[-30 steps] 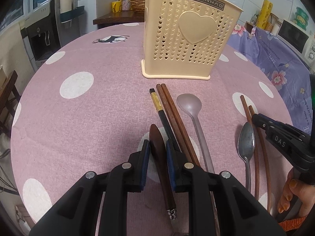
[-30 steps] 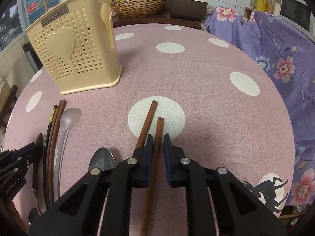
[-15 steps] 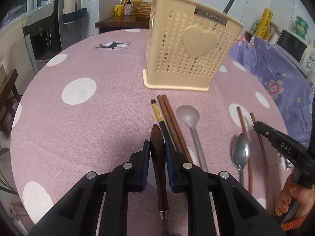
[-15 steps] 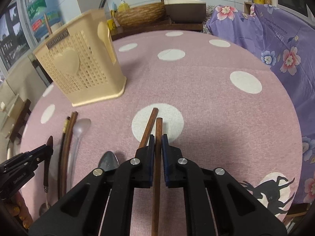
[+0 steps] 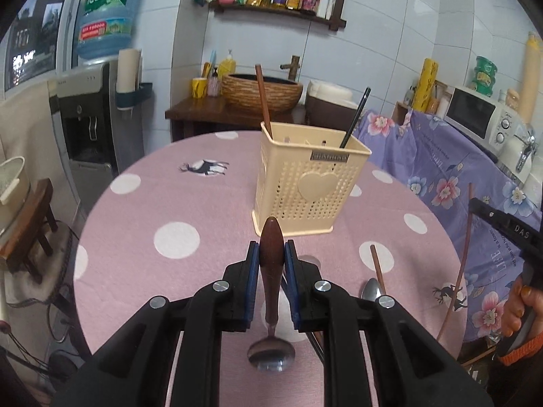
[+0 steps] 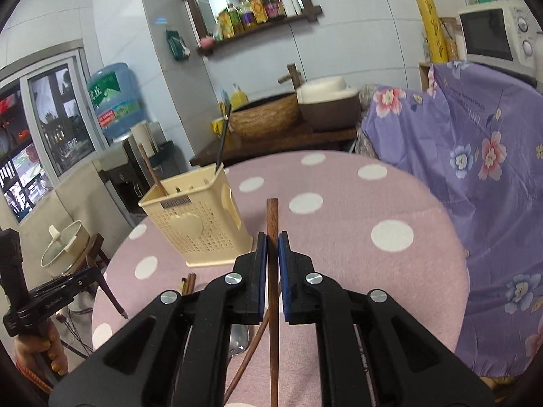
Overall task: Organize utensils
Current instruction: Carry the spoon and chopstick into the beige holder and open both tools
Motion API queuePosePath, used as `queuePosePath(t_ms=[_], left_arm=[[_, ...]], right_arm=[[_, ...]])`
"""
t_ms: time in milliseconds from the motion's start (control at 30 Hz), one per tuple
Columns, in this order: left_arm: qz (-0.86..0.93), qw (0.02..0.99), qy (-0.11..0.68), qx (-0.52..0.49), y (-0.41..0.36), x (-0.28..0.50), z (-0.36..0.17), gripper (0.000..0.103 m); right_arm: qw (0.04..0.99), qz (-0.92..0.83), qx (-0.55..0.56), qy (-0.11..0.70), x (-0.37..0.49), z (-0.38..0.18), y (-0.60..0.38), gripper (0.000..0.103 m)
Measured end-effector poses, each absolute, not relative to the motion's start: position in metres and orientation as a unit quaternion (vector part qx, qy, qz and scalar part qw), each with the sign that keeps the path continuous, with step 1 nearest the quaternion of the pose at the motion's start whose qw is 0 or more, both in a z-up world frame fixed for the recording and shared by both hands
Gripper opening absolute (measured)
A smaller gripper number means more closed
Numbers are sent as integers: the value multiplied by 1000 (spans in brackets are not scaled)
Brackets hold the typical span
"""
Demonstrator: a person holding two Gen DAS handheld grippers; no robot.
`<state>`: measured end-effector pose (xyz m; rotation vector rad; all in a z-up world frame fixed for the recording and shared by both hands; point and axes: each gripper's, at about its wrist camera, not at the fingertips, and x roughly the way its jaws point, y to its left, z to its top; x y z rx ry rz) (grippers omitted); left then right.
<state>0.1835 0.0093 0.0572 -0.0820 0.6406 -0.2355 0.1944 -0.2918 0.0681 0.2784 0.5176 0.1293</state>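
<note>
Now my left tongs [image 5: 272,251] clamp the wooden-handled spoon [image 5: 271,264], handle aimed at the basket [image 5: 310,186] just ahead, while my right tongs [image 6: 272,240] pinch a chopstick [image 6: 272,224], basket ahead-left.

Round desk [image 5: 135,237] covered by a pink cloth with white dots. On it: a cream perforated utensil basket [image 5: 305,190] standing upright near the centre; 1 brown chopstick [image 5: 377,264] and a metal spoon [image 5: 370,288] lying nearer the camera, touching; dark chopsticks [image 6: 188,281] lying just before the basket.
</note>
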Motion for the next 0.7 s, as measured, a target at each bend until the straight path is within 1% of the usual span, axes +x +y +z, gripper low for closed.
queuePosePath(t_ms=[200,400,700], left_arm=[[-114,943,309,-46,15,187,58,16],[-115,944,307,-48,18,185,60,16],[-115,950,285,-54,22,191,81,16]], right_arm=[[960,72,112,247,188,79,-287,8],[958,81,121,245,185,85,-290,8],[964,91,110,224,187,107,-286,8]])
